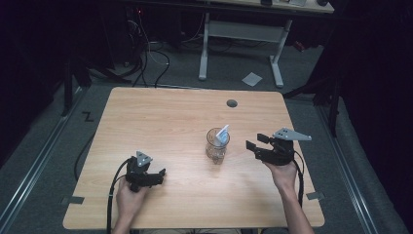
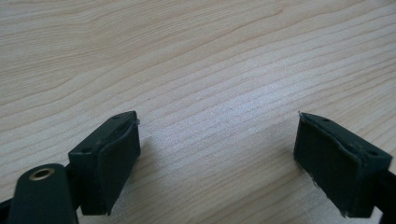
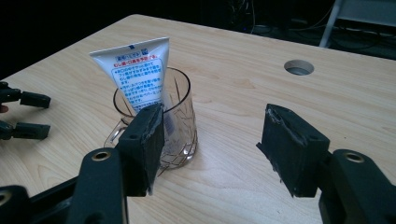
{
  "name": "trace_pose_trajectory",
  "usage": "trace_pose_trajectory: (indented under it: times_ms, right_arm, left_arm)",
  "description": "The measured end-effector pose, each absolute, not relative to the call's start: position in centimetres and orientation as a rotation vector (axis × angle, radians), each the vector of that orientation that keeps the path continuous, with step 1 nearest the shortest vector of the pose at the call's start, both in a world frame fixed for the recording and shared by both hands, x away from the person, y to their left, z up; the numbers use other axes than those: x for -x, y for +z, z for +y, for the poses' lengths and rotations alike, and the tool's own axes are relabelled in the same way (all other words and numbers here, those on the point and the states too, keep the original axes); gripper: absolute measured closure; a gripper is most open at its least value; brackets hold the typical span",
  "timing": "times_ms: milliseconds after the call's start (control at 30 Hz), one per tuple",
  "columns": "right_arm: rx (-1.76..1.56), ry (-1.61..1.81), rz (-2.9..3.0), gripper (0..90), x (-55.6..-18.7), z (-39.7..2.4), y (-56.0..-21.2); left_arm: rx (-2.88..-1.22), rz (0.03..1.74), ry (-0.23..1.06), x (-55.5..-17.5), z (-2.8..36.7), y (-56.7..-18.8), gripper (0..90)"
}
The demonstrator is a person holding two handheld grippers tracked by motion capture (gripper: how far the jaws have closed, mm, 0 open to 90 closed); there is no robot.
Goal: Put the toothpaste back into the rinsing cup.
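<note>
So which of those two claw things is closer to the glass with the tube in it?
The right gripper: its open jaws sit just beside the glass mug holding the tube. The left gripper rests farther away, near the table's front edge.

Pale wood grain is seen all over the table point(image 1: 160, 122). The mug point(image 3: 180, 121) is clear glass with thin etched lines. The tube point(image 3: 140, 70) is white, printed with red text and a blue mark. Both grippers point(image 1: 160, 173) point(image 1: 256, 141) are black, grey-plated on top.

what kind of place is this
Probably a lab or workshop rigged for recording: a bare wooden table on grey carpet, a white-legged desk behind, loose cables on the floor, dark surroundings.
</note>
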State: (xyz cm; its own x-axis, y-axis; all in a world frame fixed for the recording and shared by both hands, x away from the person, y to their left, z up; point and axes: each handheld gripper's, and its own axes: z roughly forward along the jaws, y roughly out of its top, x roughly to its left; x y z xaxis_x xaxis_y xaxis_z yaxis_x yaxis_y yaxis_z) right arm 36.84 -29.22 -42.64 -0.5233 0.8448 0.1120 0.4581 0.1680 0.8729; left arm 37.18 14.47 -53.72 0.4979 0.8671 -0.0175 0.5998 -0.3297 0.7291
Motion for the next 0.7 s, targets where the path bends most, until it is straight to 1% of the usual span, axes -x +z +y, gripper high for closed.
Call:
trace_pose_trajectory:
  times_ms: [700]
  right_arm:
    - [-1.311,1.300,2.006,39.9,-35.1,-31.2,-45.0]
  left_arm:
    - [-2.055,1.200,0.498,-37.2,14.5,-53.7,14.8]
